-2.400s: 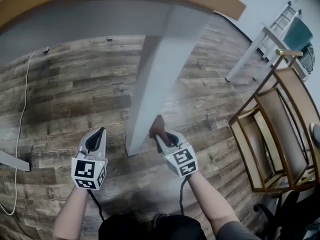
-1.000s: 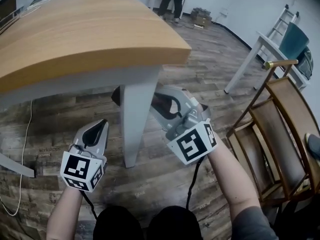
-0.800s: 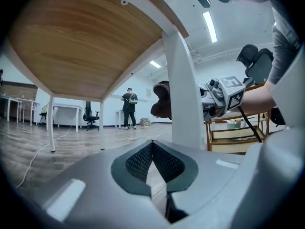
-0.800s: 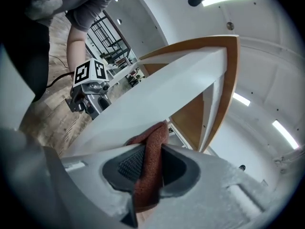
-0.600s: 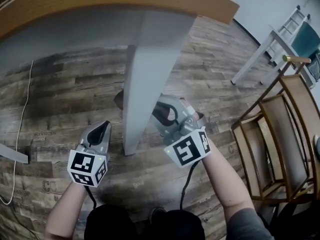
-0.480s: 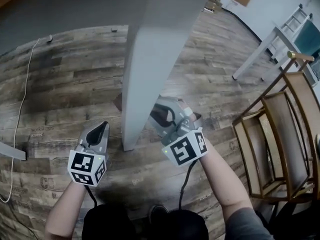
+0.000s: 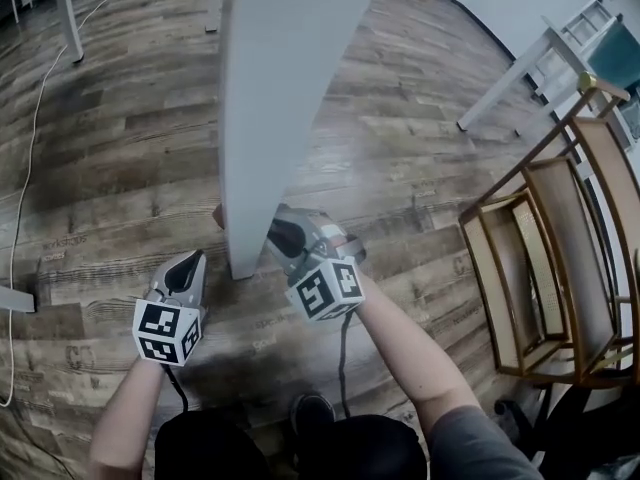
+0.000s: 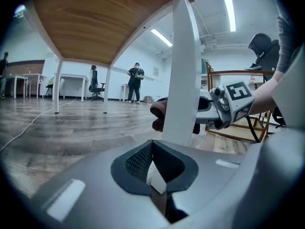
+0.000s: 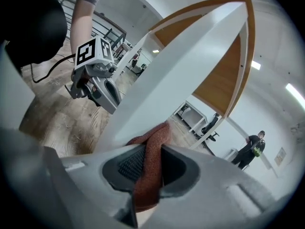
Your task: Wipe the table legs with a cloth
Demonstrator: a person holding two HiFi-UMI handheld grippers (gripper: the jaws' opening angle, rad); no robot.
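While the right gripper's (image 7: 276,231) fingers clamp the rust-brown cloth (image 9: 149,171) against the white worktop leg (image 7: 270,98), low near the floor (image 7: 120,148), we note the left gripper (image 7: 190,260) beside it, fingers together, empty.

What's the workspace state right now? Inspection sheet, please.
Surface: wood-plank floor; wooden underside of the tabletop overhead.
Job's things: white table leg; reddish-brown cloth against the leg near its foot.
Clutter: nothing seen.
Grippers: right tool shut on the cloth; left tool shut, empty, beside the leg.
Cables: white cable on the floor at left; a black lead trails from each tool.
Surroundings: wooden chair on the right; people standing far off.
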